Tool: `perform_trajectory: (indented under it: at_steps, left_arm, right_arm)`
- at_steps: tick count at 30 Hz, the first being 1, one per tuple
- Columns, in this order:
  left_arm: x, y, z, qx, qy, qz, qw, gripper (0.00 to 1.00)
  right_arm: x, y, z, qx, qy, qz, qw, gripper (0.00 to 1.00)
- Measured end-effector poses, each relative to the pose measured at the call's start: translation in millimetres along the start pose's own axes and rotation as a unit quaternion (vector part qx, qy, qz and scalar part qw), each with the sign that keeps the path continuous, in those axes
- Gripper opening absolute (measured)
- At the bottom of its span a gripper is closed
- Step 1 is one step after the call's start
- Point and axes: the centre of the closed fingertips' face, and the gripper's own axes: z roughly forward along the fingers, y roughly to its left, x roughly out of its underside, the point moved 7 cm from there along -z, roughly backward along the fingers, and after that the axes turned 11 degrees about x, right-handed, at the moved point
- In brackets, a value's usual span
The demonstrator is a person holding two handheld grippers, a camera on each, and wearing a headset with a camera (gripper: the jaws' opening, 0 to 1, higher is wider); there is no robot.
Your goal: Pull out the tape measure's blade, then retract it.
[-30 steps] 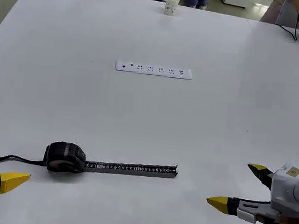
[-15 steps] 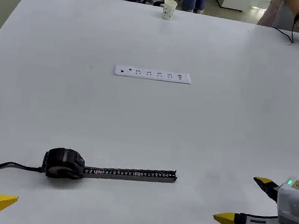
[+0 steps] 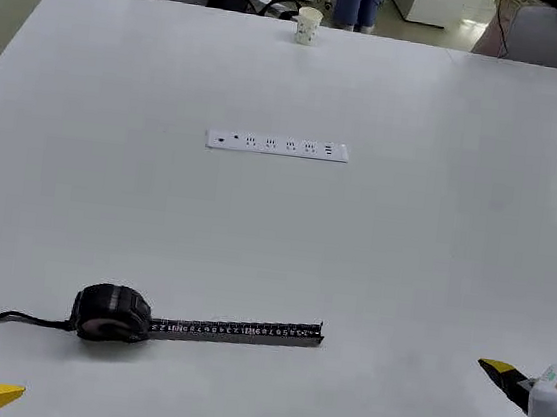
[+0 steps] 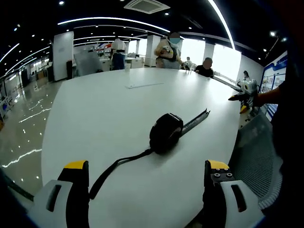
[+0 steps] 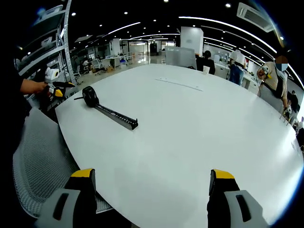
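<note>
Tape measure (image 3: 112, 313) lies flat on the white surface (image 3: 406, 233), near the front edge and toward the left in the head view. Black case, with the blade (image 3: 240, 329) partly drawn out and resting on the surface; it runs to the right from the case and ends in its hook. A black strap (image 3: 4, 321) trails from the other side of the case toward the left edge. Left claw (image 4: 146, 166) spread wide with nothing between its yellow tips; in its own view the case sits ahead, apart from the tips, and the strap runs back between them. Right claw (image 5: 152, 174) also spread and empty, low at the right in the head view, well apart from the blade's end. Farther back on the surface: a white power strip (image 3: 277, 146), and a paper cup (image 3: 307, 25) near the far edge
</note>
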Motion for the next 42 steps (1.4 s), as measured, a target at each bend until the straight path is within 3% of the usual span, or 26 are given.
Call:
perform_trajectory:
  at_steps: [17, 23, 26, 32, 37, 42]
  left_arm:
    - [0.0, -6.8, 6.0, 0.011, 0.004, -0.005, 0.9999, 0.99]
    - [-4.6, -6.2, 7.5, 0.010, 0.000, 0.002, 0.9999, 0.99]
    - [-5.4, -2.7, 7.4, 0.001, 0.003, 0.005, 1.0000, 0.99]
    - [-12.2, -5.5, 9.4, 0.003, -0.012, -0.004, 0.9999, 0.99]
    - [-14.8, -8.0, 13.4, 0.004, -0.010, -0.002, 0.9999, 0.99]
    - [-15.2, -12.5, 20.4, 0.007, -0.004, -0.020, 0.9998, 0.99]
  right_arm:
    - [2.9, 2.3, 1.7, -0.007, 0.009, -0.011, 0.9999, 0.99]
    - [-0.2, 2.5, 2.7, -0.013, 0.015, -0.036, 0.9991, 0.99]
    - [-3.6, 2.7, 3.5, -0.020, 0.005, -0.046, 0.9987, 0.99]
    - [-5.1, 5.8, 7.0, -0.030, 0.014, -0.069, 0.9971, 0.99]
    - [-5.6, 5.4, 8.9, -0.036, 0.029, -0.067, 0.9967, 0.99]
    - [-11.3, 3.6, 9.9, -0.045, 0.035, -0.073, 0.9957, 0.99]
